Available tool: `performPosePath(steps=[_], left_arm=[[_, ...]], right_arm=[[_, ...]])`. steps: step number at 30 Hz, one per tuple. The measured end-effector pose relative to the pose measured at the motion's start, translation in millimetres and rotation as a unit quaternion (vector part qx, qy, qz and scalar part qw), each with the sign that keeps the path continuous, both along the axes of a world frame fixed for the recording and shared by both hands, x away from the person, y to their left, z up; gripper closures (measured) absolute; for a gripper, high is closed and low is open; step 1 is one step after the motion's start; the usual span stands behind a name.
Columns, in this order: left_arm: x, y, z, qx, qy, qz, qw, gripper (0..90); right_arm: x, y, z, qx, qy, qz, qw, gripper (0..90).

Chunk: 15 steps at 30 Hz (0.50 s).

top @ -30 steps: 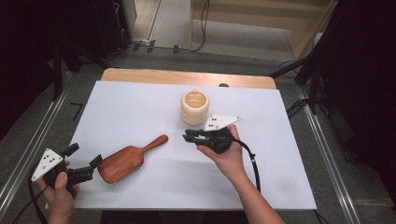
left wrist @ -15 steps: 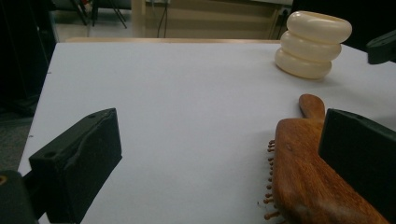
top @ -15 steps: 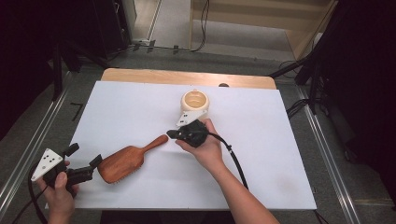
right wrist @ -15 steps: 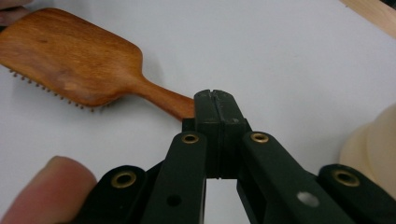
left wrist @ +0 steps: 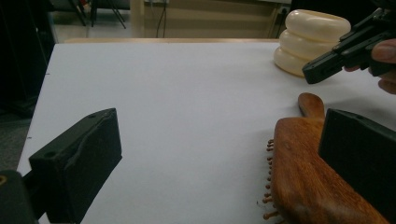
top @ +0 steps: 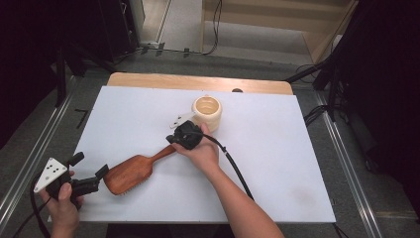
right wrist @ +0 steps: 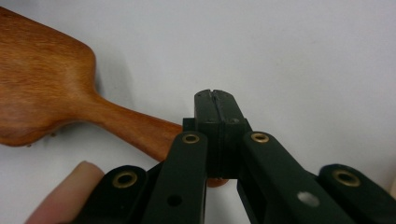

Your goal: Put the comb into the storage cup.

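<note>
The right tongs (top: 174,140) had moved from beside the cup (top: 207,112) to the hairbrush (top: 134,171) handle, jaws together above it. The left tongs (top: 97,177), spread apart, flanked the brush head on the counter (top: 277,148), apparently steadying it.

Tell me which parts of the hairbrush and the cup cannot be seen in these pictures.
- Hairbrush handle end: in the right gripper view, the shut right gripper covers it.
- Brush head: in the left gripper view, one jaw of the left gripper and the bottom edge cut it off.
- Cup: its inside bottom is too small to judge in the high view.
</note>
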State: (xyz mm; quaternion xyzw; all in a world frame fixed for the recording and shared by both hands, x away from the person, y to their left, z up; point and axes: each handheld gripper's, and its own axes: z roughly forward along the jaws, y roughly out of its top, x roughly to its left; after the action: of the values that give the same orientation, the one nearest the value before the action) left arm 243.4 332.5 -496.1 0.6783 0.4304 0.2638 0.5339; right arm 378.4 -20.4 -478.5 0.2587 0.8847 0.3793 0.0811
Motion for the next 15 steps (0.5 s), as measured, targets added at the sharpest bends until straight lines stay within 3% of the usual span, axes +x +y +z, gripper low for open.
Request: performPosePath(steps=[9, 15], left_arm=[[0.3, -1.3, -0.2, 0.003, -0.001, 0.0, 1.0, 0.0], [0.4, -1.6, -0.2, 0.003, -0.001, 0.0, 1.0, 0.0]], right_arm=[[11.4, 4.3, -16.2, -0.019, 0.017, -0.014, 0.9996, 88.4], [15.4, 5.7, -18.5, -0.024, 0.021, -0.017, 0.9993, 88.4]])
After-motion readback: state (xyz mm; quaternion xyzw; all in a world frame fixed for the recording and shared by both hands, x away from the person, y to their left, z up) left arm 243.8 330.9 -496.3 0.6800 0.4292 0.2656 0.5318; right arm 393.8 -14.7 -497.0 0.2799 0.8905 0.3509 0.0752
